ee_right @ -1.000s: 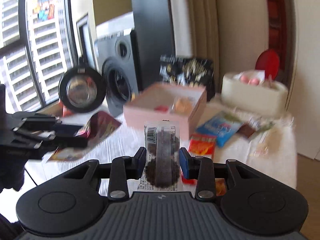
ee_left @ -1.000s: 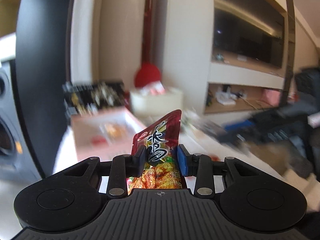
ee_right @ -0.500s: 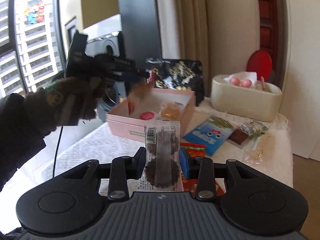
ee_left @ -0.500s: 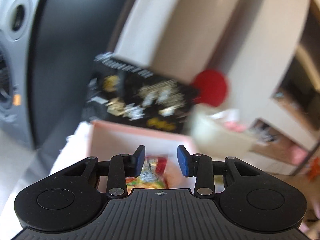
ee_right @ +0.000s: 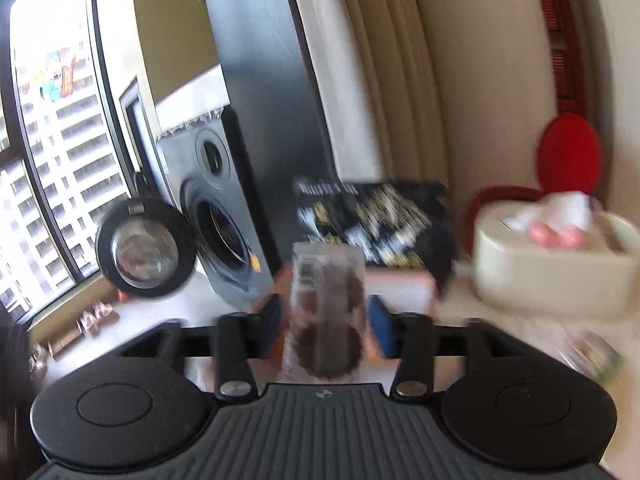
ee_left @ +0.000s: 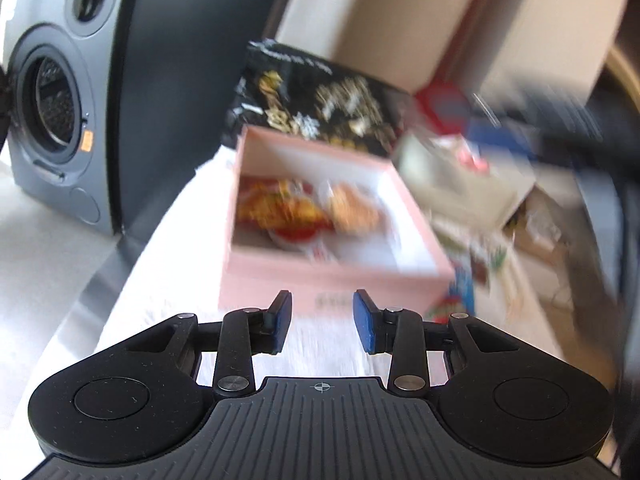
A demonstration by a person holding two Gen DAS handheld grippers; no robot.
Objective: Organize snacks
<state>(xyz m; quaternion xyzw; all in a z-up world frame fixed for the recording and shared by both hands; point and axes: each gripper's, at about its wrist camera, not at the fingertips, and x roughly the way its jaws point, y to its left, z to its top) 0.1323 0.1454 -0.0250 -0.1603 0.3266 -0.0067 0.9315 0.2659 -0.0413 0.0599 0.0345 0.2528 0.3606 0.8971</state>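
Right gripper just opening around cookie packet.

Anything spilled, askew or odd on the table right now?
Nothing spilled. Loose snack packets lie scattered on the white cloth beside the pink box, which already holds a few snacks. Heavy blur hides finer detail.

On the counter before me stands the open box with snack packets in it; a large bag stands behind it, a speaker to its left.
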